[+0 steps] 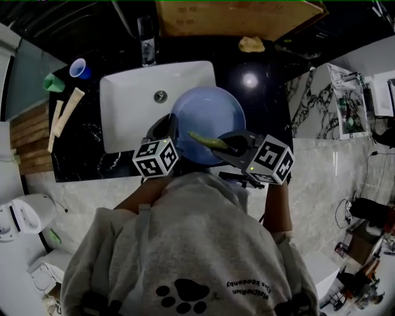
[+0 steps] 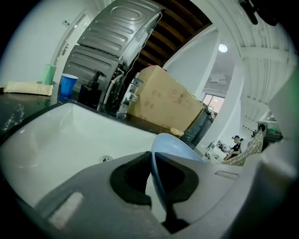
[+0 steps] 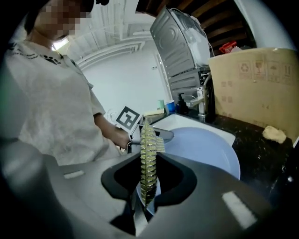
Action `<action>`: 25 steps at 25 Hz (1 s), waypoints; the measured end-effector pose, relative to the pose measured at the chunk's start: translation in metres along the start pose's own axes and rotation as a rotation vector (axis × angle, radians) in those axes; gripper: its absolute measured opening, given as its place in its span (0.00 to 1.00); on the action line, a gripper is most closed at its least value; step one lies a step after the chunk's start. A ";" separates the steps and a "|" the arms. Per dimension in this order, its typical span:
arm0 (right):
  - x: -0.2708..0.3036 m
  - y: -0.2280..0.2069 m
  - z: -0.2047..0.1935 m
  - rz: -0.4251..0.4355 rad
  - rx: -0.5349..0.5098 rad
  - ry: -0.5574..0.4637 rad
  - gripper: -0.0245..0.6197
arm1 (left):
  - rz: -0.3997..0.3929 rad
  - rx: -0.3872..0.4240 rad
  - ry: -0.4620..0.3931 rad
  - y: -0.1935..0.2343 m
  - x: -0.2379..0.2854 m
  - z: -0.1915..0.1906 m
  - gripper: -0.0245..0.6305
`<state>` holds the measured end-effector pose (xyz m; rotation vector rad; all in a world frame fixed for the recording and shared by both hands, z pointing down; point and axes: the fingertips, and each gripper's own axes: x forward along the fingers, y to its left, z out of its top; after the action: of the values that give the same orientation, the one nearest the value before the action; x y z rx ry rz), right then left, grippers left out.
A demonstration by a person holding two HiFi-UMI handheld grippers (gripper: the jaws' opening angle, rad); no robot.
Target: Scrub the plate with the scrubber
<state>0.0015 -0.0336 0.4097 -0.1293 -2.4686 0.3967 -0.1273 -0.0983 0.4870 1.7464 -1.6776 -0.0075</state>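
A pale blue plate (image 1: 210, 111) hangs tilted over the right side of the white sink (image 1: 123, 117). My left gripper (image 1: 168, 128) is shut on the plate's left rim; in the left gripper view the rim (image 2: 174, 145) runs edge-on between the jaws of that gripper (image 2: 154, 186). My right gripper (image 1: 233, 145) is shut on a yellow-green scrubber (image 1: 207, 141), whose tip lies over the plate's lower part. In the right gripper view the scrubber (image 3: 148, 158) stands upright between the jaws of the right gripper (image 3: 148, 189), just in front of the plate (image 3: 205, 149).
A faucet (image 1: 147, 49) stands behind the sink on the black counter (image 1: 259, 105). A blue cup (image 1: 79, 68), a green cup (image 1: 54, 83) and a cream tube (image 1: 68, 111) sit at the left. A cardboard box (image 1: 234, 15) and a yellow sponge (image 1: 251, 44) lie at the back right.
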 end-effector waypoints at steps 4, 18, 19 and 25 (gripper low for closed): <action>0.011 -0.005 0.026 -0.039 -0.012 -0.115 0.15 | 0.019 -0.017 -0.054 0.015 -0.018 0.019 0.06; 0.061 -0.029 0.093 -0.157 -0.046 -0.377 0.15 | 0.128 -0.046 -0.170 0.073 -0.068 0.051 0.06; 0.064 -0.030 0.095 -0.166 -0.046 -0.385 0.15 | 0.135 -0.048 -0.171 0.077 -0.069 0.052 0.06; 0.080 -0.037 0.108 -0.231 -0.092 -0.430 0.15 | 0.180 -0.083 -0.166 0.102 -0.073 0.053 0.06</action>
<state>-0.1275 -0.0806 0.3849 0.2261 -2.8834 0.2271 -0.2522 -0.0506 0.4630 1.5641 -1.9223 -0.1418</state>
